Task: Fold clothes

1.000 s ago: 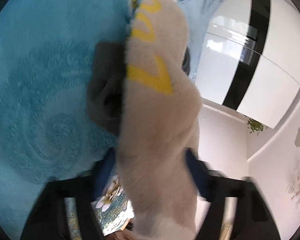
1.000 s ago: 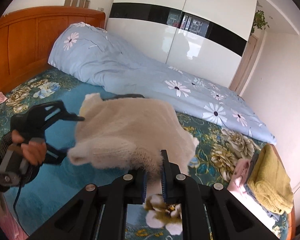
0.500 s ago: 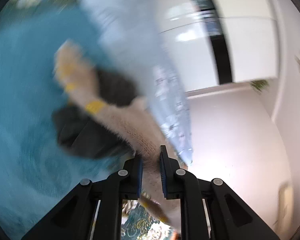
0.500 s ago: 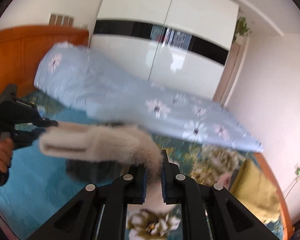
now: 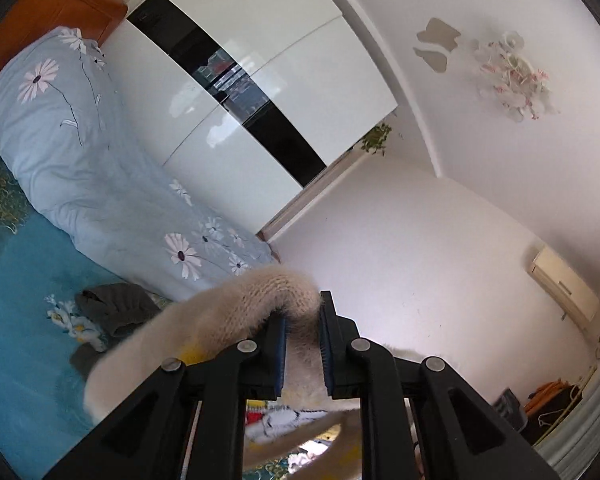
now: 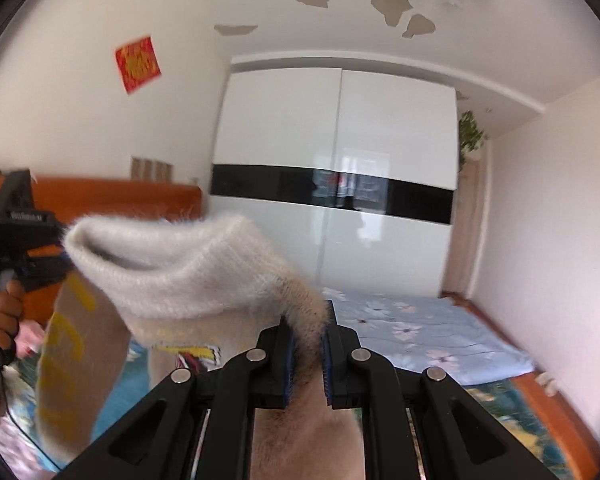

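A fluffy cream sweater [image 6: 180, 276] with yellow stripes hangs in the air, held up between both grippers. My right gripper [image 6: 306, 320] is shut on one edge of it, the fabric pinched between the blue pads. My left gripper [image 5: 302, 314] is shut on another edge of the cream sweater [image 5: 236, 304]. In the right wrist view the left gripper [image 6: 66, 256] shows at the far left, held by a hand [image 6: 0, 312], with the sweater stretched from it. The garment's lower part droops below both grippers and is partly hidden.
A dark grey garment [image 5: 116, 308] lies on the teal floral bedspread [image 5: 20, 300]. A pale blue flowered duvet [image 5: 72, 152] runs along the bed toward the white wardrobe [image 6: 332, 200]. An orange wooden headboard [image 6: 112, 204] stands at the left.
Both grippers have risen and tilted upward with the sweater, lifting it off the bed. The views now show wardrobe, wall and ceiling instead of the bedspread.
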Demonstrator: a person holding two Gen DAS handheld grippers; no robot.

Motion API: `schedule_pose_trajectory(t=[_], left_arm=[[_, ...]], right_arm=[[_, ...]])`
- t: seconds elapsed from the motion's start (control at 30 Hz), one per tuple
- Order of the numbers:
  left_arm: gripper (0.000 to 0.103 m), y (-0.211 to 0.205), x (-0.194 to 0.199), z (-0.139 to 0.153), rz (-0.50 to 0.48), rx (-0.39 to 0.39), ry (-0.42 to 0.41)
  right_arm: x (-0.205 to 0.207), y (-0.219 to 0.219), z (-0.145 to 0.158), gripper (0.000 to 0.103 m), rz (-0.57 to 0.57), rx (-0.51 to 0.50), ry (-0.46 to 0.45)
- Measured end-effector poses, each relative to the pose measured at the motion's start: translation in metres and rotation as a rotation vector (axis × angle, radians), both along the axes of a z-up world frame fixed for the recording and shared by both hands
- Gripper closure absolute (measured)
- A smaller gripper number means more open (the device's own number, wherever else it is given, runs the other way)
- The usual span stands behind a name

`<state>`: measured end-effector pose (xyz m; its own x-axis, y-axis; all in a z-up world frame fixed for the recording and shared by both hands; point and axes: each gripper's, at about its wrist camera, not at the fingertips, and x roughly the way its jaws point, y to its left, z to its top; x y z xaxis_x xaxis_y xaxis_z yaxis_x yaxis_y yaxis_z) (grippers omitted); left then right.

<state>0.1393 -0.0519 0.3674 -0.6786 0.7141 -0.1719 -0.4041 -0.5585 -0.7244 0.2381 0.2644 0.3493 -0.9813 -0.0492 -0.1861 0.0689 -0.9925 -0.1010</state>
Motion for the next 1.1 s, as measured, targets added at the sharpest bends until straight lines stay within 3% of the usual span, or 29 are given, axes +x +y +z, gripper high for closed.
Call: schedule_pose_trajectory(t=[0.07,0.13,0.2,0.3,0.4,0.6,0.77,0.87,0.93,0.97,1.0,1.07,1.1], left_arm=[[0.087,0.002,-0.017,-0.016,0.028,-0.071,-0.082],[0.088,0.006,-0.04,-0.053,0.047,-0.133,-0.22],[0.088,0.004,-0.065,-0.111,0.064,-0.151,-0.387],[0.088,0.002,-0.09,-0.21,0.086,-0.153,-0.627],[0.088,0.006,-0.098,-0.282,0.078,-0.201,-0.778],[0.086,0.006,-0.129,-0.31,0.069,-0.162,-0.76],[0.079,0.007,-0.16,-0.311,0.067,-0.129,-0.72],[0.062,0.008,-0.179,-0.312,0.066,-0.11,-0.697],[0.043,0.003,-0.185,-0.304,0.078,-0.104,-0.656],[0.043,-0.004,-0.181,-0.295,0.095,-0.121,-0.624],[0.043,-0.011,-0.178,-0.287,0.11,-0.145,-0.6],[0.043,-0.021,-0.175,-0.284,0.141,-0.184,-0.588],[0.043,-0.026,-0.171,-0.286,0.155,-0.202,-0.591]], right_arm=[[-0.021,0.001,-0.005,0.091,0.034,-0.018,-0.08],[-0.056,-0.002,-0.038,0.091,0.042,-0.014,-0.226],[-0.09,-0.005,-0.076,0.091,0.039,-0.007,-0.363],[-0.117,-0.006,-0.126,0.091,0.007,0.01,-0.458],[-0.145,-0.007,-0.176,0.091,-0.024,0.026,-0.553],[-0.2,-0.007,-0.272,0.091,-0.09,0.052,-0.733],[-0.245,0.004,-0.289,0.091,-0.158,-0.025,-0.769],[-0.272,0.01,-0.3,0.088,-0.2,-0.072,-0.791],[-0.29,0.015,-0.307,0.087,-0.227,-0.103,-0.805],[-0.295,0.017,-0.31,0.082,-0.231,-0.117,-0.807],[-0.294,0.02,-0.309,0.064,-0.217,-0.139,-0.799],[-0.287,0.026,-0.301,0.04,-0.184,-0.202,-0.768],[-0.281,0.028,-0.294,0.04,-0.167,-0.224,-0.746]])
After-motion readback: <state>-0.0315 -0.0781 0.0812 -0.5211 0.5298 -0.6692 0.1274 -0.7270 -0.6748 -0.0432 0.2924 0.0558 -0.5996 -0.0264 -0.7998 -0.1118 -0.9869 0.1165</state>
